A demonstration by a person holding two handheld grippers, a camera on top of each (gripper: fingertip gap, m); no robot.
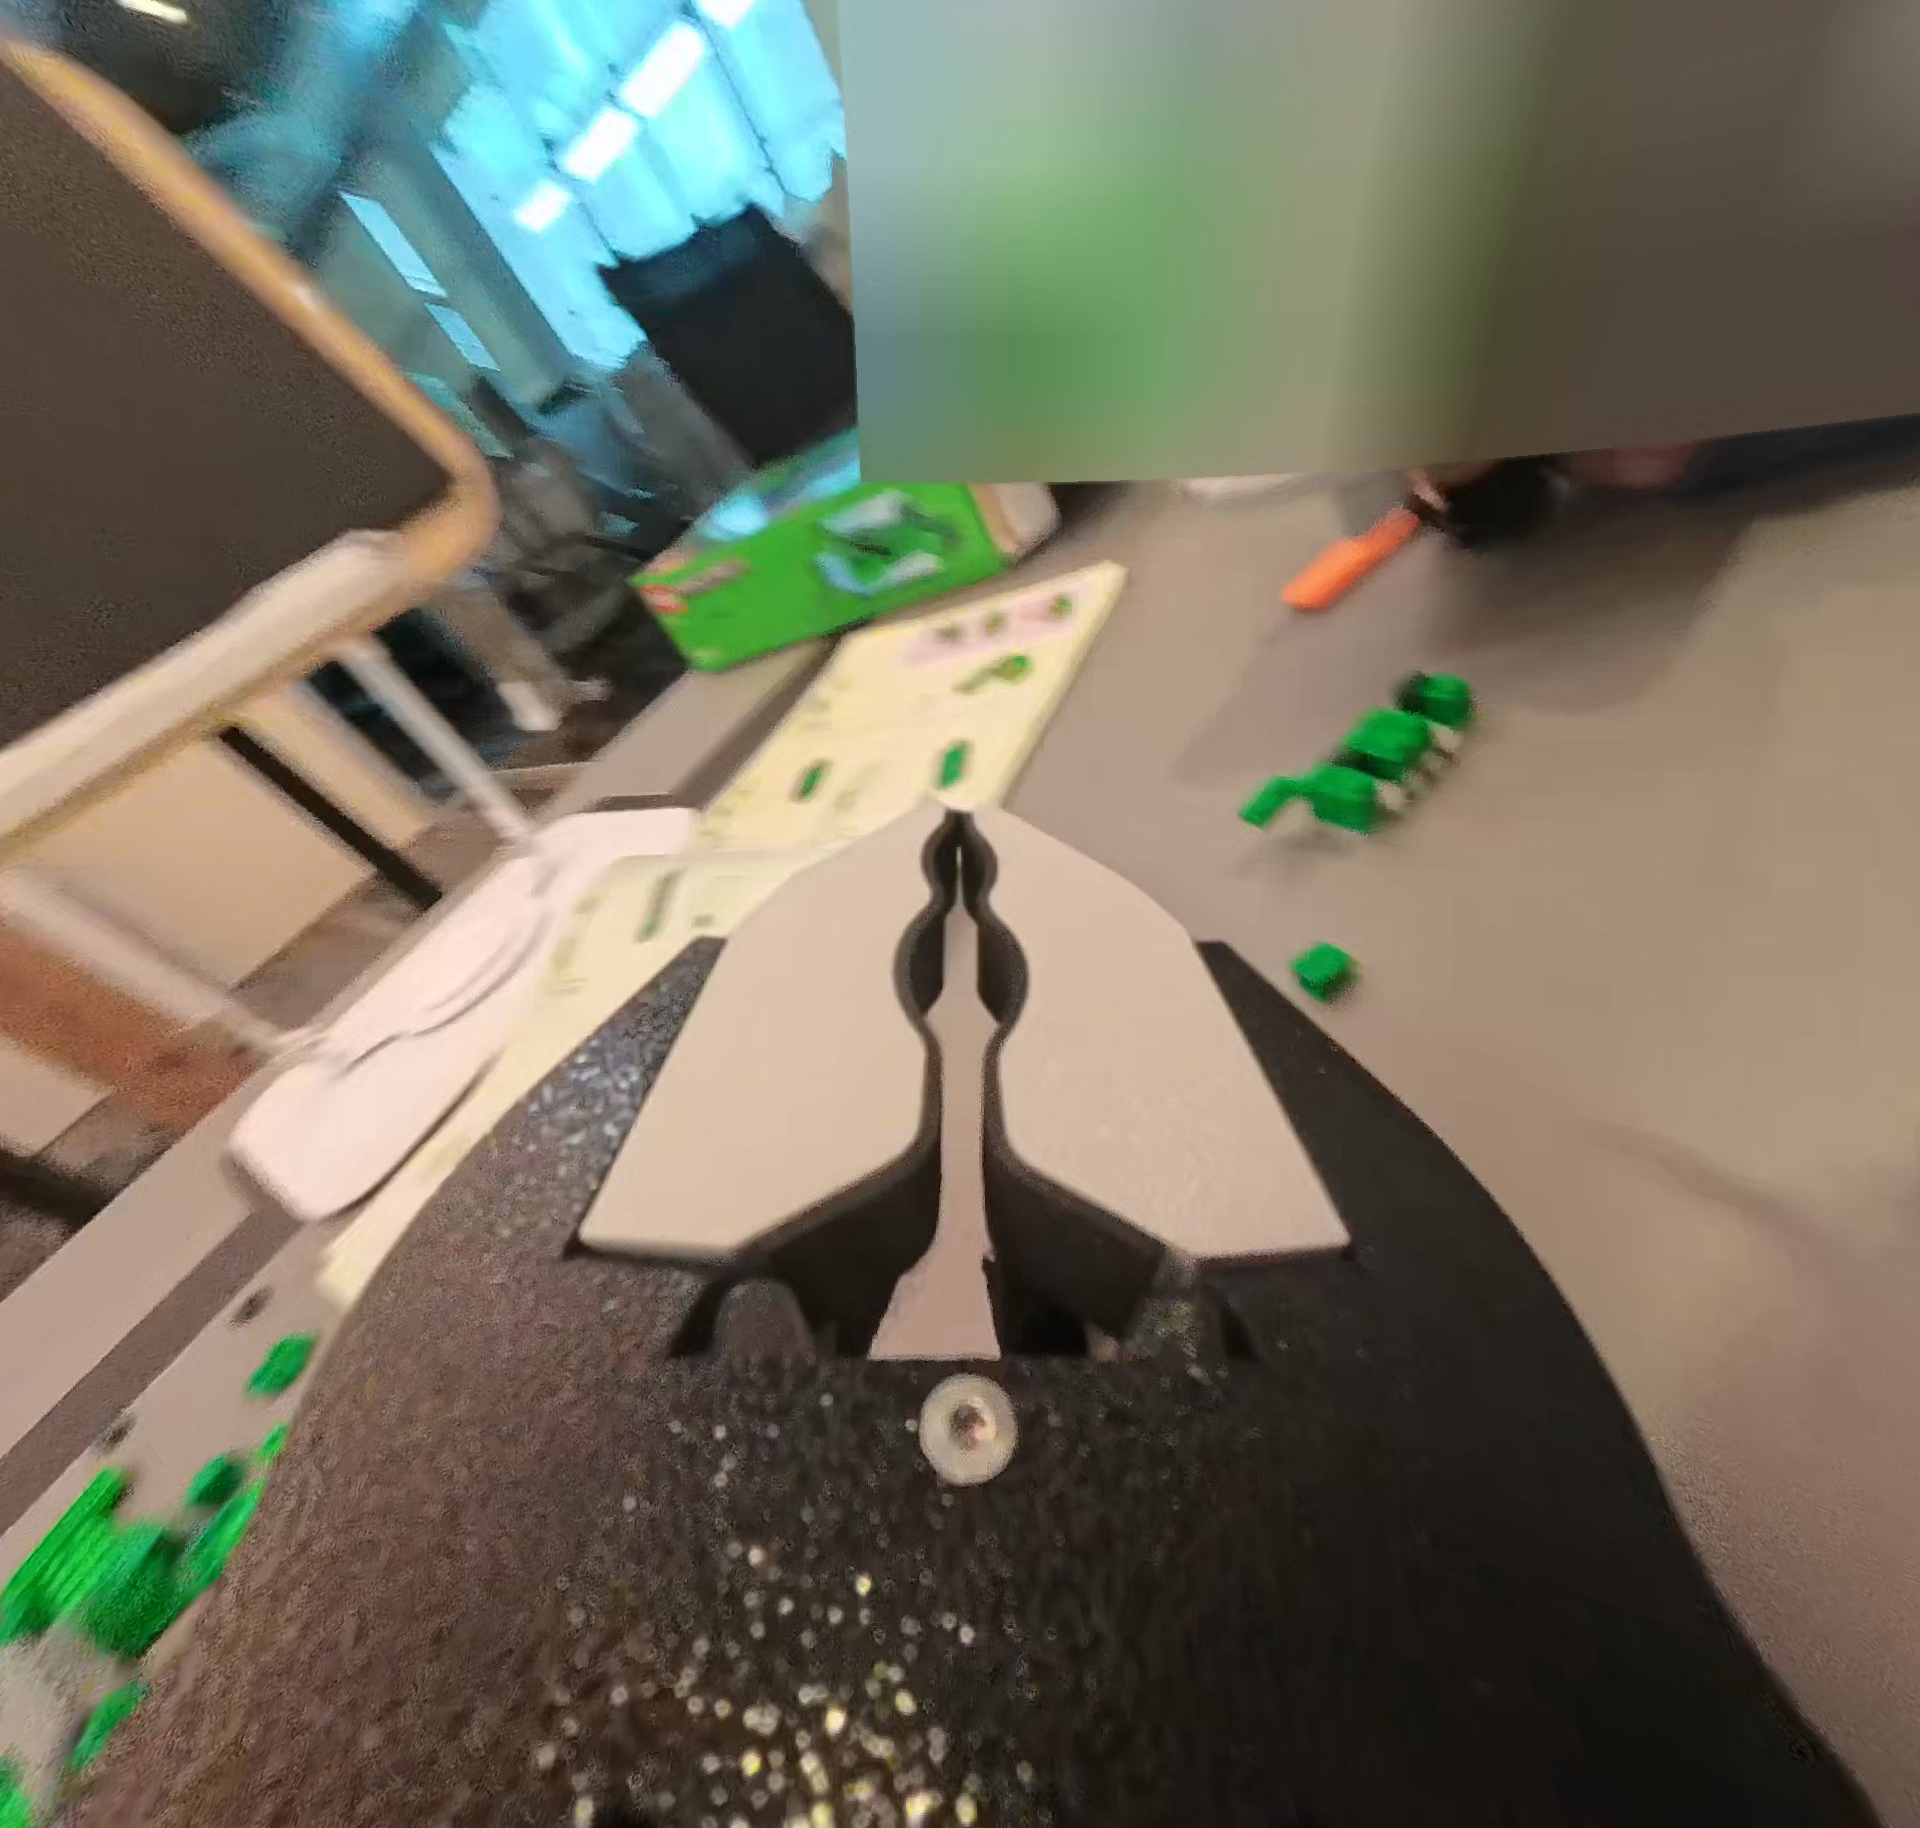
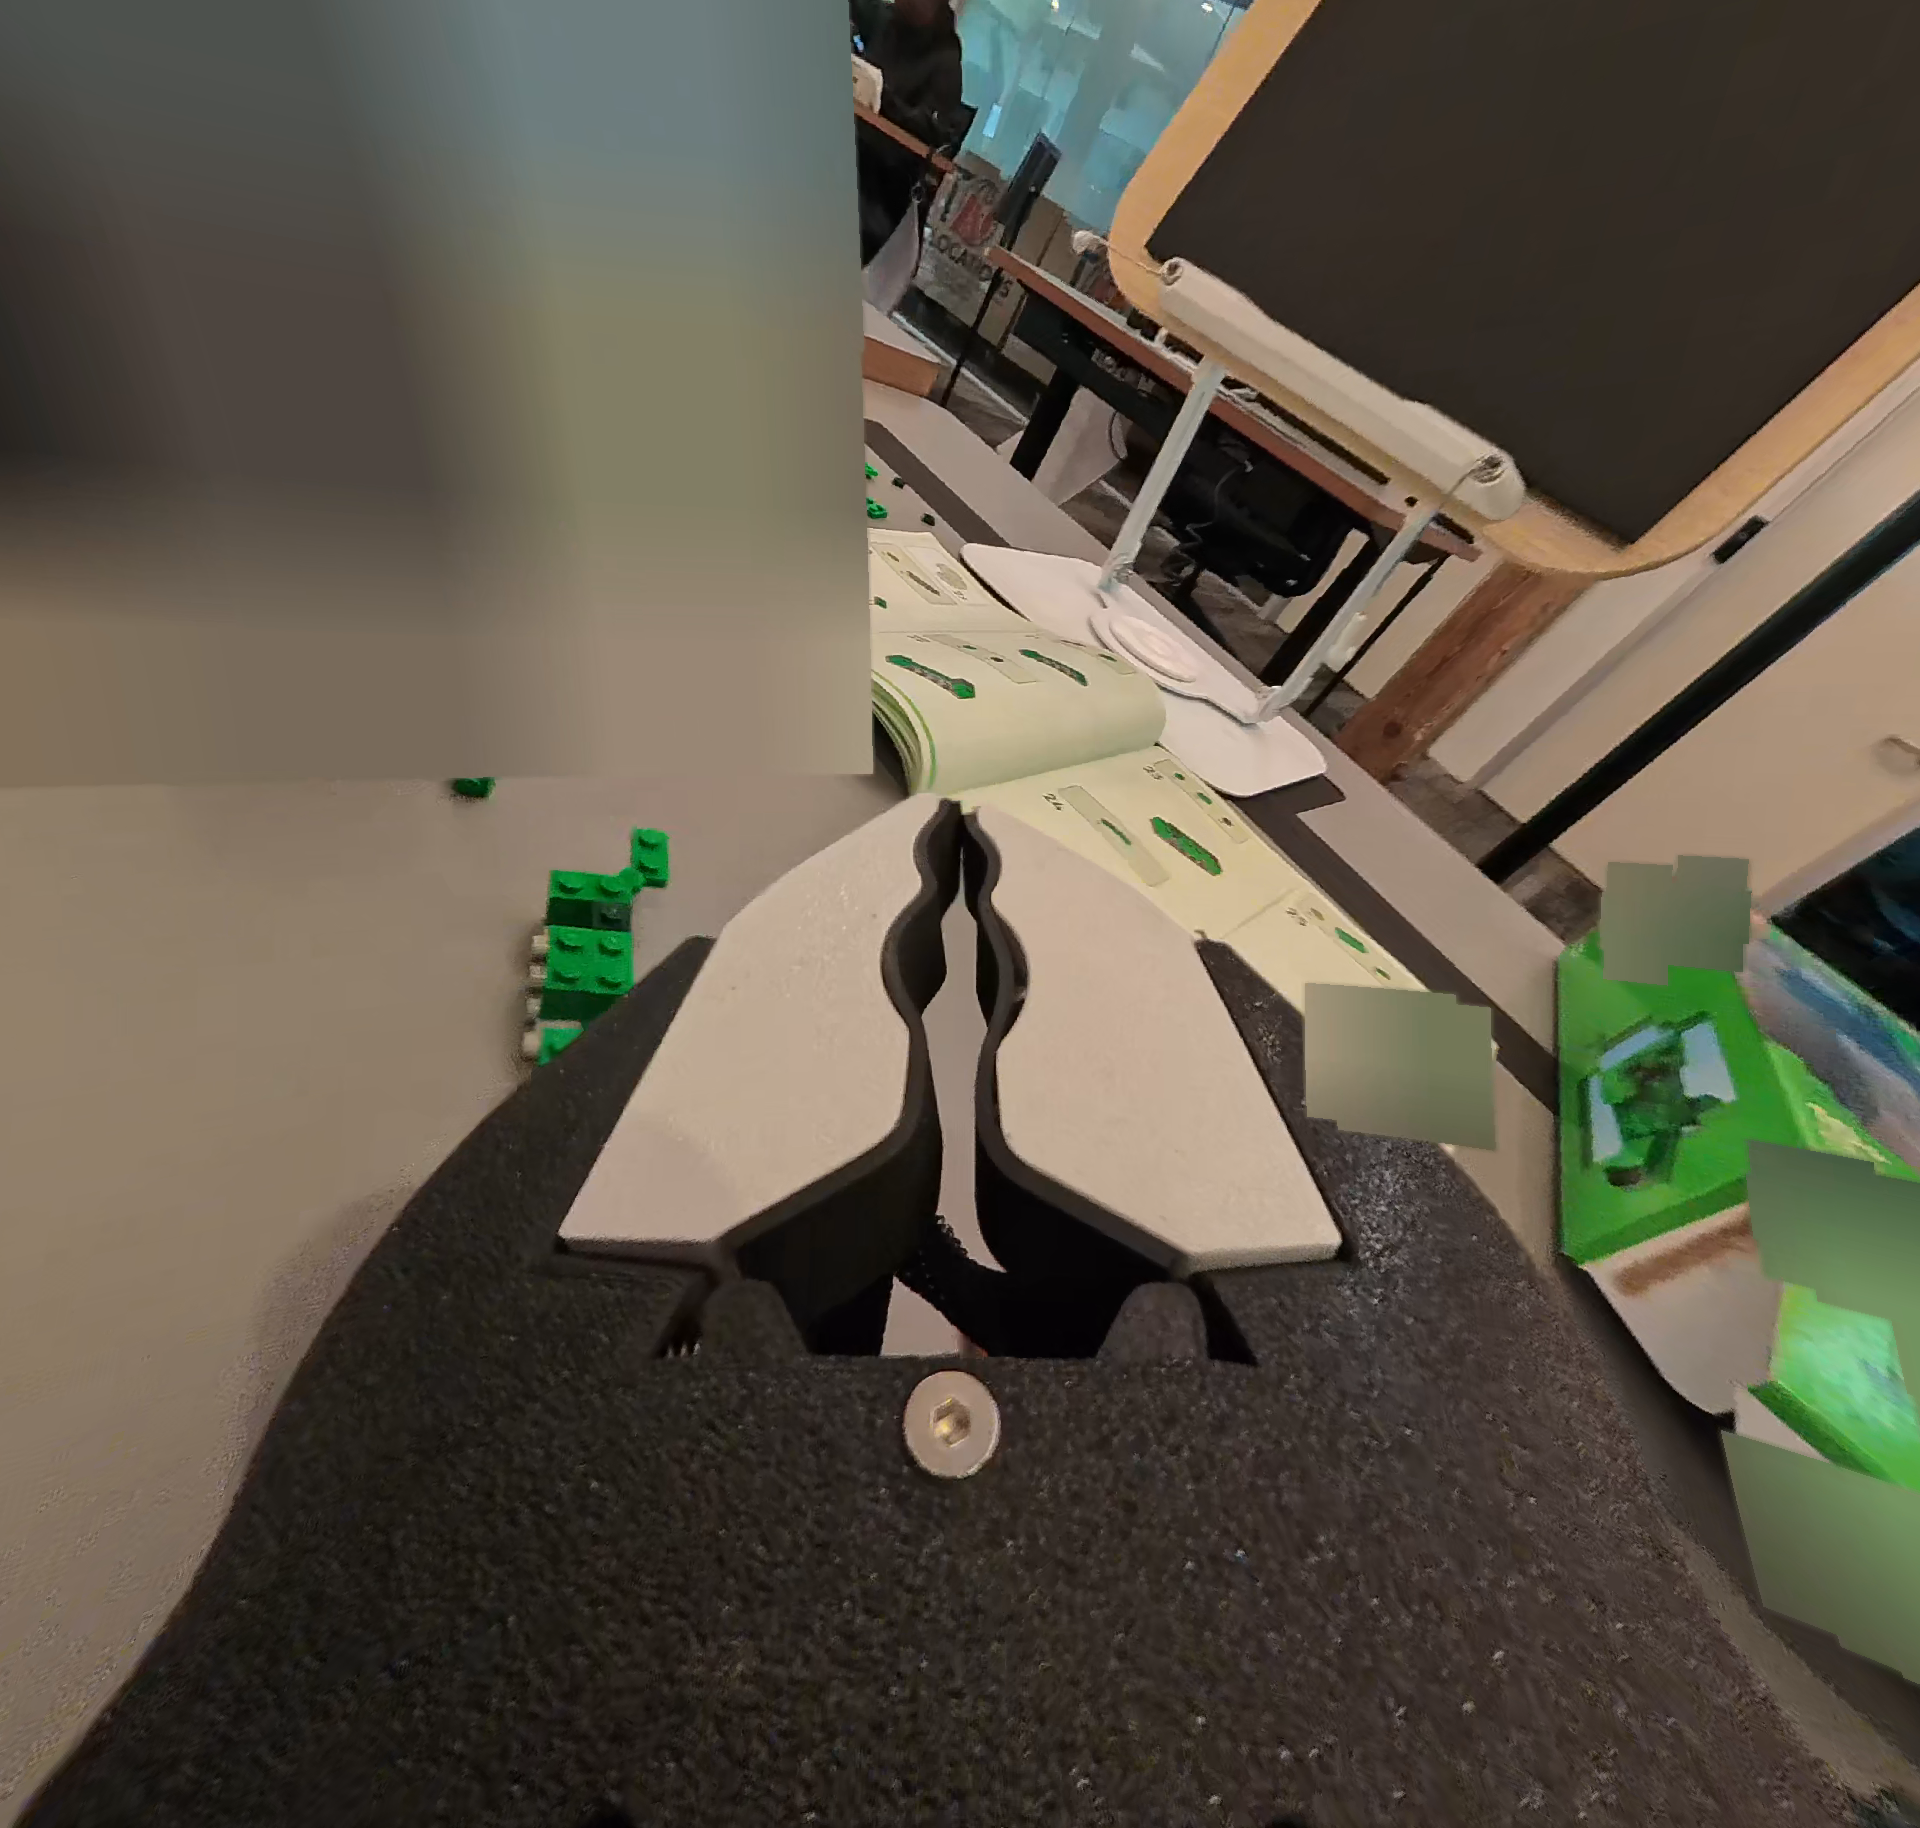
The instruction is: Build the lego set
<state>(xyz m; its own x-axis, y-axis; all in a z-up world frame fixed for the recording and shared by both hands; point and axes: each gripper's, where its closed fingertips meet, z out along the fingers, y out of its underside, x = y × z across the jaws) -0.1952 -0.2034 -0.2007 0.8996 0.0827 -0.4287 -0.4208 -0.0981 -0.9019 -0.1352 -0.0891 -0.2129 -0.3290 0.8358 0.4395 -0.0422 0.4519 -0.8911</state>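
Observation:
A partly built green lego assembly lies on the grey table, to the right of and beyond my left gripper, which is shut and empty above the table. A single small green brick lies nearer, right of the fingers. Loose green pieces lie at the lower left. In the right wrist view the same assembly sits left of my right gripper, which is shut and empty, partly hiding the assembly's near end. Another small green brick lies farther back.
An open instruction booklet lies ahead of both grippers. A white lamp base rests on it near the table edge. The green set box and an orange tool lie farther off.

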